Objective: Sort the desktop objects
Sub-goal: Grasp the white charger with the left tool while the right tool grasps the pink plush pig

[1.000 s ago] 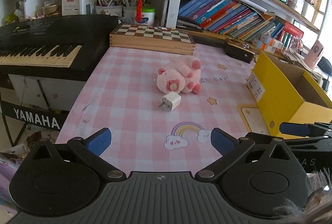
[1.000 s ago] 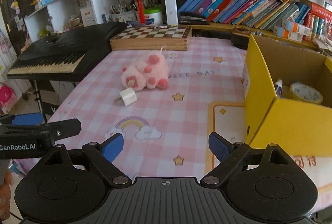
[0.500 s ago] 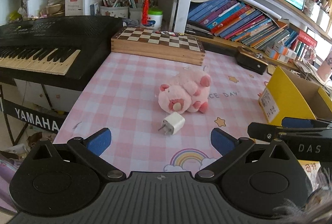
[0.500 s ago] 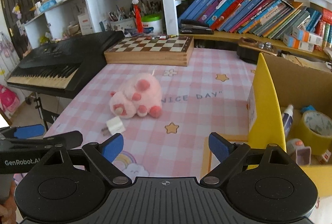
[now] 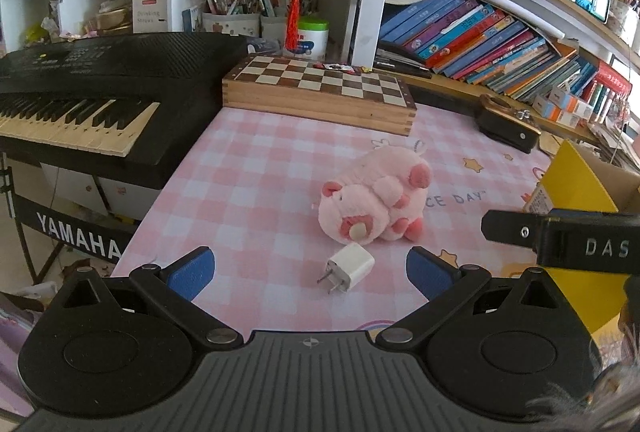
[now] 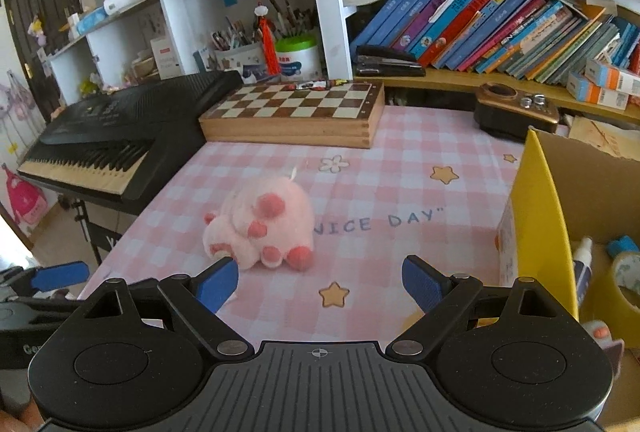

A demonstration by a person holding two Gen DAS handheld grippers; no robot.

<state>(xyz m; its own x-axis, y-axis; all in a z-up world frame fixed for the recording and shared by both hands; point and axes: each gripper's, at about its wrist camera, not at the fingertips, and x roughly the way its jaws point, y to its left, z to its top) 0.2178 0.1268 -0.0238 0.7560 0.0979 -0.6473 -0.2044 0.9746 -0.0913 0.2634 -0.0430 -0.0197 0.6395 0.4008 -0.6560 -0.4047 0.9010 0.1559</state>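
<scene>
At the left stood a black keyboard (image 5: pixel 92 92), and the left gripper (image 5: pixel 308 274) hung with its jaws spread wide and empty, a white charger plug (image 5: pixel 349 268) lying on the pink checked tablecloth (image 5: pixel 248 184) between its blue pads. Just beyond the plug, touching it, lay the pink plush pig (image 5: pixel 374 206). Further right, the right gripper (image 6: pixel 320 282) was likewise wide open, holding nothing, beside the yellow box (image 6: pixel 540 216).

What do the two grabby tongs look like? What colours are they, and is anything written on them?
Both tongs, left and right, are black plastic with two round discs, a ribbed middle plate and silver screws. Each thin black finger ends in a blue pad. White letters run along the sides: "DAS" on the right one, "Ge" on the left.
</scene>
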